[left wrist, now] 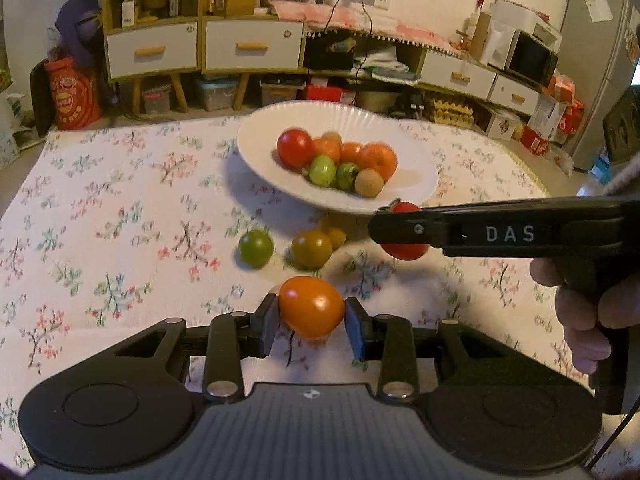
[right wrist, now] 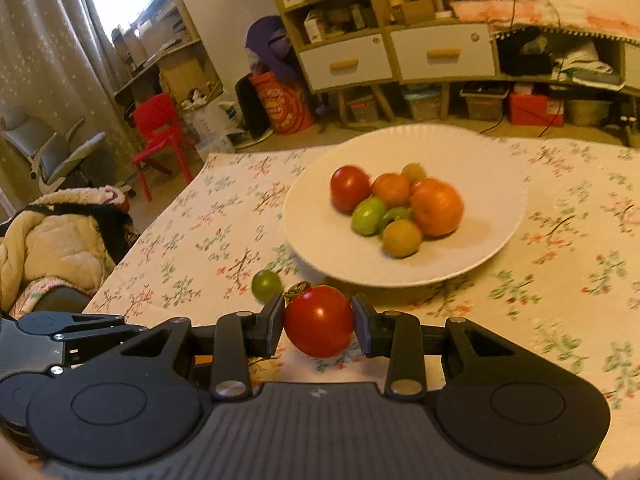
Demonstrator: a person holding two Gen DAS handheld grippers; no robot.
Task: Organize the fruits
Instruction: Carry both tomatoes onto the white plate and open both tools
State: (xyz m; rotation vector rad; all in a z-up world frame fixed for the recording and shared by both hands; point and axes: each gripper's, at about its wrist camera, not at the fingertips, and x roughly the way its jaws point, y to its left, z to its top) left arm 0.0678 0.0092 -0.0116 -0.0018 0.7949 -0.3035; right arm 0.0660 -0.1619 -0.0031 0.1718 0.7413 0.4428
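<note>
The left gripper (left wrist: pixel 311 322) was clamped on an orange tomato (left wrist: pixel 311 306), pads on its two sides, held above the table (left wrist: pixel 100 208) near its front edge. The right gripper (right wrist: pixel 318 320) was clamped the same way on a red tomato (right wrist: pixel 319 321), raised just short of the plate's (right wrist: pixel 472 152) near rim. The plate sat toward the table's far edge with a heap of red, orange and green fruit in its hollow. A green tomato (left wrist: pixel 256 248) and an olive one (left wrist: pixel 311 249) lay loose on the cloth between the plate and the front edge.

These fruits looked light, round, glossy and thin-skinned, so I judged them apt to slip or bruise under hard pressure. A grip across the widest part, as both had, seemed best, with a low, gentle release, since they would likely roll in the dished plate.

A small yellowish fruit (left wrist: pixel 335 236) behind the olive one was half hidden. The right gripper's finger covered much of the red tomato in the left view. The heap on the plate was blurred, so its count and kinds were uncertain.
</note>
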